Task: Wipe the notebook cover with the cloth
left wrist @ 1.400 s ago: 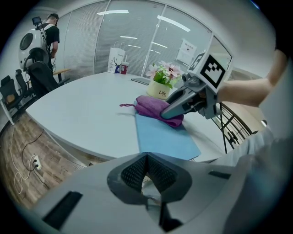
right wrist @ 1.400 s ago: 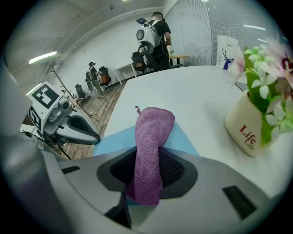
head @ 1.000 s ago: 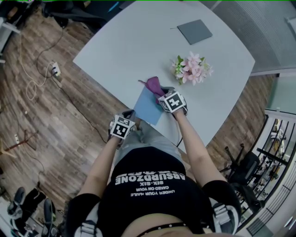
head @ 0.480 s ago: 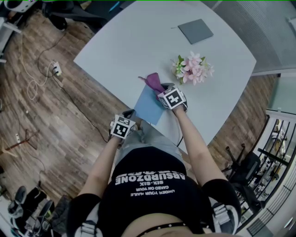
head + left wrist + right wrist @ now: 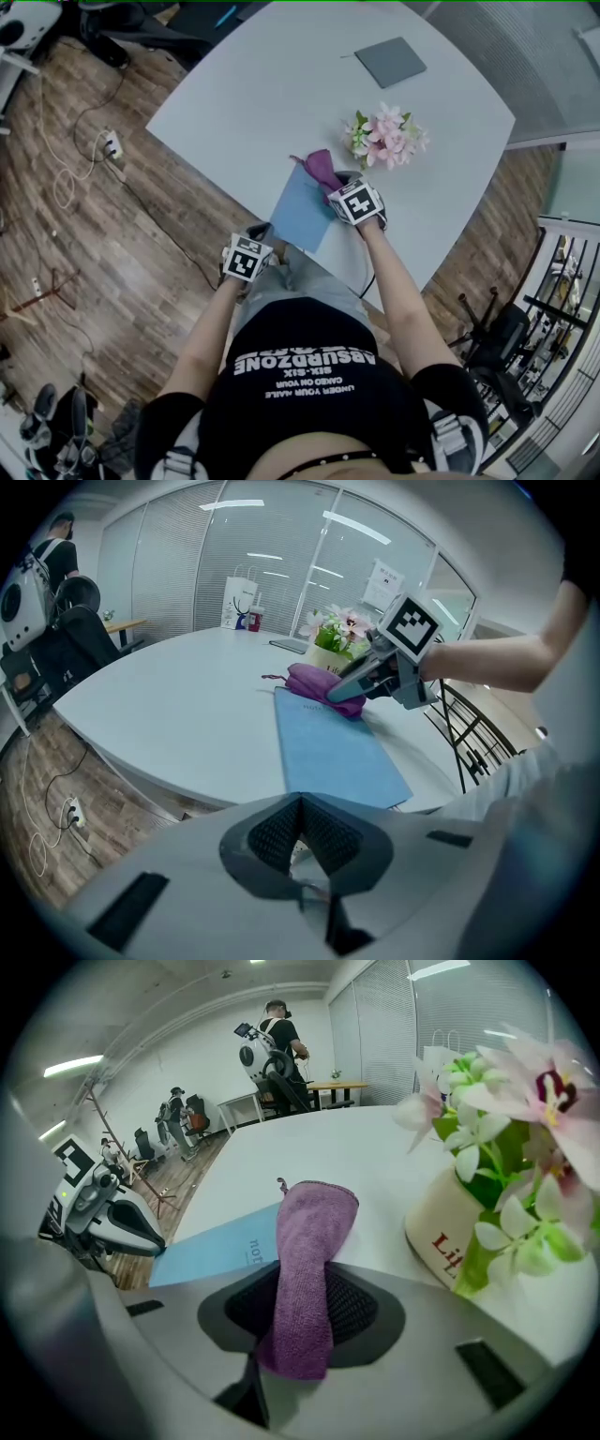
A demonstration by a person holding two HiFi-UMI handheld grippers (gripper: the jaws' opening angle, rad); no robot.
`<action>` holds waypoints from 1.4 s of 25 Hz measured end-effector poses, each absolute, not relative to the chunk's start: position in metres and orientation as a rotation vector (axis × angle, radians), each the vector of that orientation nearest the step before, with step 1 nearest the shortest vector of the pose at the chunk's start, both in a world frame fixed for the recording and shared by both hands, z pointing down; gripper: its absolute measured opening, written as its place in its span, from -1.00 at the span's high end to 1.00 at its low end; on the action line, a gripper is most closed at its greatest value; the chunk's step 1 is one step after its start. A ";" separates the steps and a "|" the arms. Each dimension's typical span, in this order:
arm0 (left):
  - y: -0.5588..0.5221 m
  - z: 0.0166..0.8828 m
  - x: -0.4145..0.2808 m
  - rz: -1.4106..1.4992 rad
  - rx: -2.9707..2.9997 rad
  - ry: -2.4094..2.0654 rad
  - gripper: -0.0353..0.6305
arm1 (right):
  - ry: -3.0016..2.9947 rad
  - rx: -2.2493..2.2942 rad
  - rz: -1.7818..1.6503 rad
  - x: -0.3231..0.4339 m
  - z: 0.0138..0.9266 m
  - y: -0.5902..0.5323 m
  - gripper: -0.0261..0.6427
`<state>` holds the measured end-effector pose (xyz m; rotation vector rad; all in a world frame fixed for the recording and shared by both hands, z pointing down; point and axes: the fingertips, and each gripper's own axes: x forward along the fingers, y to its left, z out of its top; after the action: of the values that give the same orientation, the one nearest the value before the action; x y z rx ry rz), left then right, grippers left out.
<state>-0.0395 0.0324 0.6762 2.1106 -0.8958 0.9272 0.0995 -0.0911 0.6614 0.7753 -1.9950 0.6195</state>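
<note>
The right gripper (image 5: 300, 1314) is pinching a purple cloth (image 5: 309, 1241). The cloth runs up from between its jaws and folds over onto the far end of the blue notebook (image 5: 225, 1246). In the head view that gripper (image 5: 339, 185) sits at the notebook's (image 5: 300, 214) far right corner, with the cloth (image 5: 322, 169) bunched there on the cover.

The left gripper (image 5: 300, 829) has its jaws pressed together with nothing between them. It is held at the notebook's near end, by the edge of the tabletop (image 5: 253, 84).

Just beyond the notebook's far right corner stands a cream pot (image 5: 450, 1232) holding pink and white flowers (image 5: 511, 1091). The red lettering on the pot is cut off by the gripper body. From the head view the flowers (image 5: 386, 138) hide the pot.

In the left gripper view the notebook's (image 5: 333, 747) near end is hidden behind the gripper body.

Well beyond the notebook, across the tabletop, lies a flat dark grey slab (image 5: 389, 62); what it is cannot be told. Left of the notebook, down on the wooden floor (image 5: 141, 244), a power strip (image 5: 111, 142) lies with its cables.
</note>
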 end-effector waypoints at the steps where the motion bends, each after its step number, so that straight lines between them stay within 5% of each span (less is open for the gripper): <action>1: 0.032 0.676 -0.040 0.928 2.111 -0.894 0.85 | -1.991 0.777 0.616 0.102 0.662 -0.090 0.50; 35: 0.033 0.676 -0.040 0.935 2.129 -0.907 0.85 | -1.982 0.922 0.441 0.138 0.661 -0.064 0.51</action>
<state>-0.0398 0.0326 0.6762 2.1294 -0.9066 0.9350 0.1381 -0.0635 0.6614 0.9223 -1.9815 0.4414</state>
